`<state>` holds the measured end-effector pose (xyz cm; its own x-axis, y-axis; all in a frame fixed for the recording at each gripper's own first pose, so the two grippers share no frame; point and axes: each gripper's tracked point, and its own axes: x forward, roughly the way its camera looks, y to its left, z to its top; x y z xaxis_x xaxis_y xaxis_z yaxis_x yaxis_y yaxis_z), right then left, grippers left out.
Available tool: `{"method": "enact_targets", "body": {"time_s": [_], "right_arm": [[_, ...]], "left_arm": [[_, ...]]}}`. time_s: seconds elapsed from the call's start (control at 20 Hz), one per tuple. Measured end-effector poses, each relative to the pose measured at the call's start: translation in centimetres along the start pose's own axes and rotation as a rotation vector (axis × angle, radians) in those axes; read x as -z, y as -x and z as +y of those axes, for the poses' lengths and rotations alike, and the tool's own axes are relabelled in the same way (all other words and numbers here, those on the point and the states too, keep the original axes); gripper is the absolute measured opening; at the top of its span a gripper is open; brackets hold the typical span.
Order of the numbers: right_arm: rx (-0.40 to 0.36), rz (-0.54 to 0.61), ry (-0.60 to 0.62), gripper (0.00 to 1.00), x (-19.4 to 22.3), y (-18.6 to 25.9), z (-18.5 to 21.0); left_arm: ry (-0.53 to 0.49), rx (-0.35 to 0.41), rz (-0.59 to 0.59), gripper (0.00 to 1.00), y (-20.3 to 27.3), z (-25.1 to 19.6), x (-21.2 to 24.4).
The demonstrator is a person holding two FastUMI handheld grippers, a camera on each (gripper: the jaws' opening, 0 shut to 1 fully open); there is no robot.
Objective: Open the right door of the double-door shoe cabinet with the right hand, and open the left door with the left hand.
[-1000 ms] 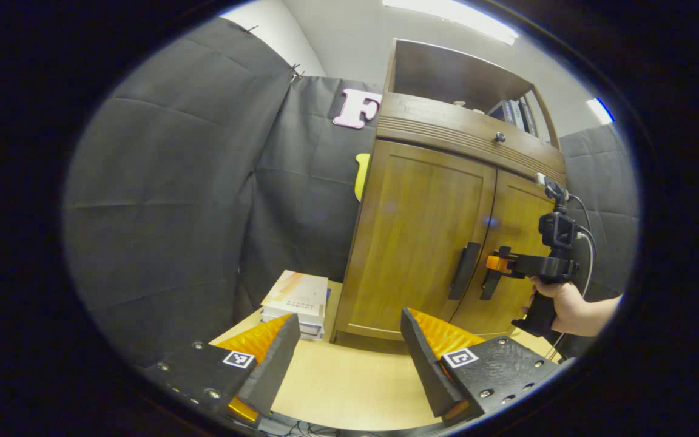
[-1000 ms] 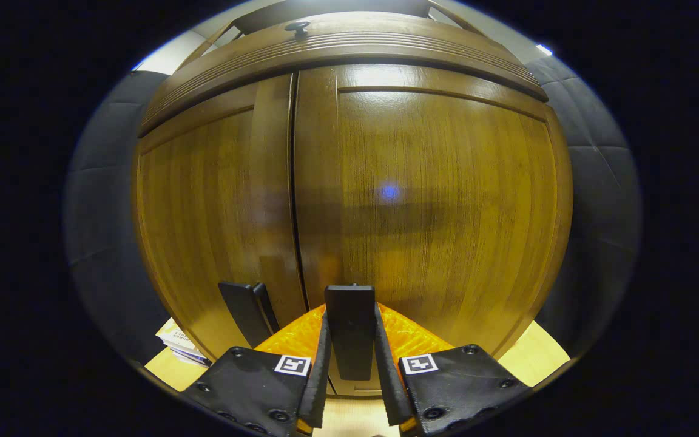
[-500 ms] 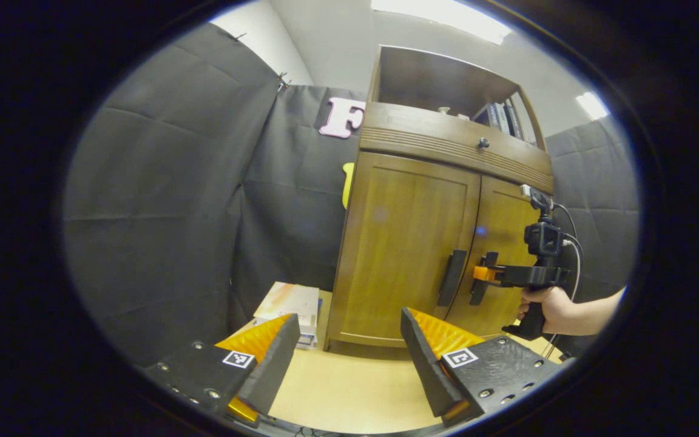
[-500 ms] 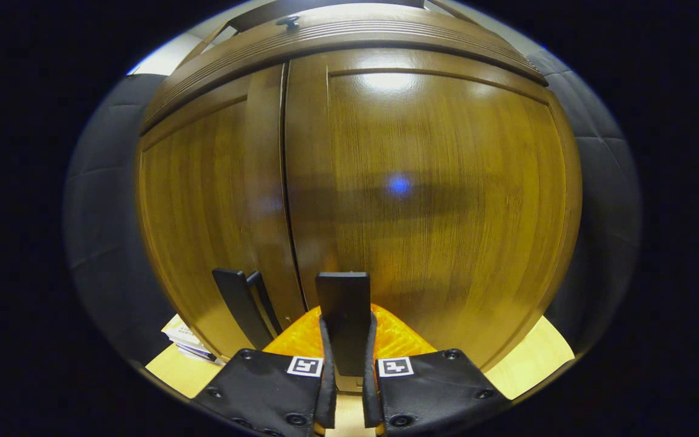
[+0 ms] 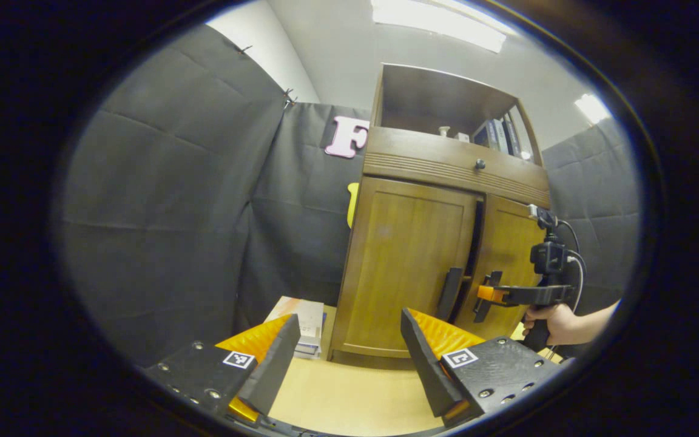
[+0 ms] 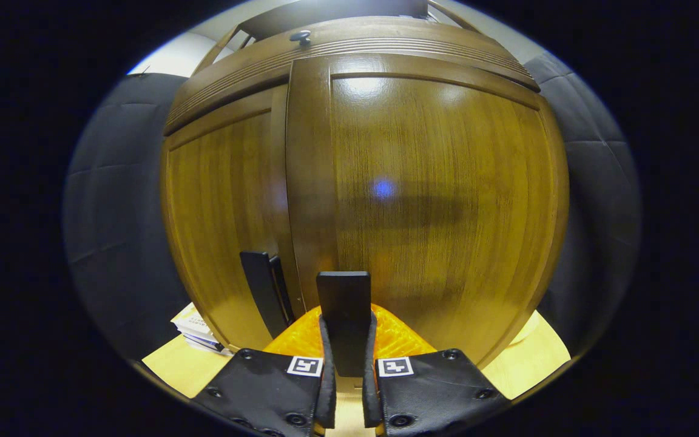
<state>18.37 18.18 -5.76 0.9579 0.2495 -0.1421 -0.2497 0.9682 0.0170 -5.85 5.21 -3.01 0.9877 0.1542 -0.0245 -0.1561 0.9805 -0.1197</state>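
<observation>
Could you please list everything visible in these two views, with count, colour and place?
shoe cabinet: one, brown wood, standing on the table
right door: one, brown, pulled slightly ajar
left door: one, brown, shut
door handles: two, black, right handle and left handle, near the middle seam
drawer knob: one, dark, above the doors
books: a small stack, pale covers, left of the cabinet
table: one, light wood
right gripper: one, clamped on the right handle
left gripper: one, open, away from the cabinet
hand: one, holding the right gripper
</observation>
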Motion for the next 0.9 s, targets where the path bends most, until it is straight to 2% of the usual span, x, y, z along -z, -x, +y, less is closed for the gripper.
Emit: {"method": "enact_targets", "body": {"time_s": [0.3, 0.7, 0.9], "right_arm": [[-0.047, -0.006, 0.014, 0.18, 0.2, 0.0, 0.2], [-0.133, -0.001, 0.018, 0.19, -0.8, 1.0, 0.3], [-0.139, 0.009, 0.017, 0.18, -0.8, 1.0, 0.2]], "left_arm": [[-0.007, 0.001, 0.013, 0.96, 0.3, -0.3, -0.1], [-0.04, 0.039, 0.019, 0.96, -0.3, -0.6, -0.6], [-0.063, 0.065, 0.023, 0.96, -0.5, -1.2, -1.1]]}}
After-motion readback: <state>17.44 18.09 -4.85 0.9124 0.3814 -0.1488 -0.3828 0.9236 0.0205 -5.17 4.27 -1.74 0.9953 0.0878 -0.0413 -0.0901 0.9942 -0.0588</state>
